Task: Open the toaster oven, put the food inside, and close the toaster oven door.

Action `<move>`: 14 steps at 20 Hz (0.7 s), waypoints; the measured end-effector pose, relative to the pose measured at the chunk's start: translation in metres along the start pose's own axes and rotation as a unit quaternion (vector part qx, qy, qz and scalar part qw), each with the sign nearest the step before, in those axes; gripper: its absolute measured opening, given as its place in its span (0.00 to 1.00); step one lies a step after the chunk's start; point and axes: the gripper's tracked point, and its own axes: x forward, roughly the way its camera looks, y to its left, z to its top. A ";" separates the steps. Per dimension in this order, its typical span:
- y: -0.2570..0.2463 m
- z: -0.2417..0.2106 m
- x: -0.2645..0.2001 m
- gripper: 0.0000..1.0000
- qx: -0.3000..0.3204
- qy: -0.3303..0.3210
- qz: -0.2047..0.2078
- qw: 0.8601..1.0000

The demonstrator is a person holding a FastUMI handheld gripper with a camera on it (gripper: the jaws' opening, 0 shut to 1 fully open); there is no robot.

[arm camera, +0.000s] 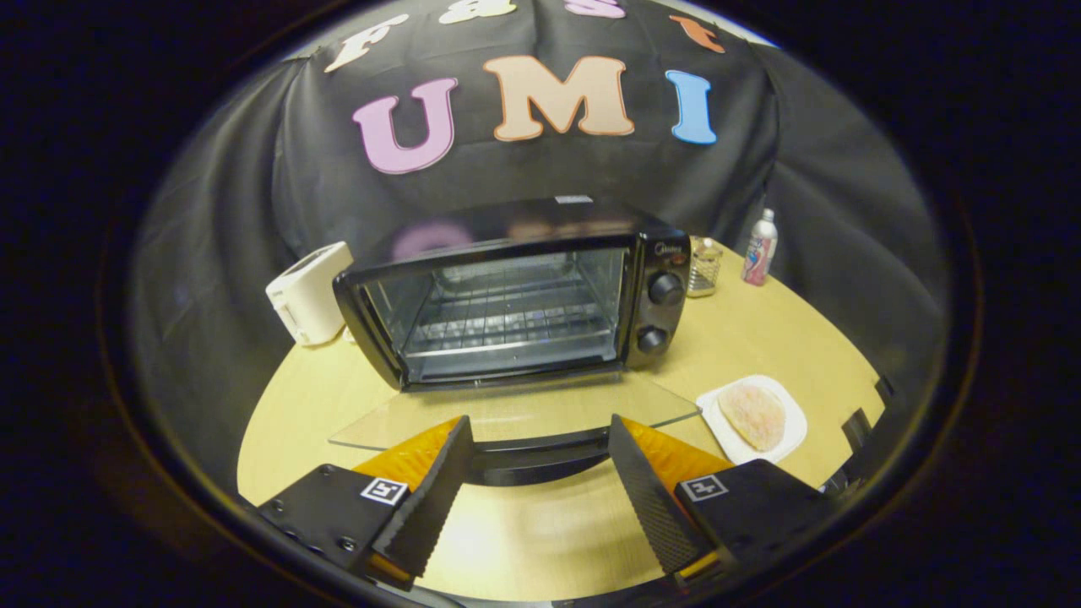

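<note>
A black toaster oven [515, 287] stands on the wooden table with its glass door [515, 414] folded down flat toward me. The wire rack [507, 325] inside is bare. The door's black handle [540, 456] lies between my fingertips. My gripper [540, 439] is open, its two dark ridged fingers [431, 498] spread on either side of the handle without pressing on it. A pale flat piece of food [752, 415] rests on a white square plate [790, 435] to the right of the door, just beyond my right finger.
A white pop-up toaster [308, 291] sits left of the oven. A glass jar [703, 266] and a pink-labelled bottle [760, 247] stand behind the oven's right side. The round wooden table [785, 338] ends close beyond the plate. Black cloth walls the booth.
</note>
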 end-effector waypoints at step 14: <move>-0.014 -0.059 0.019 0.99 0.021 0.080 -0.009 0.996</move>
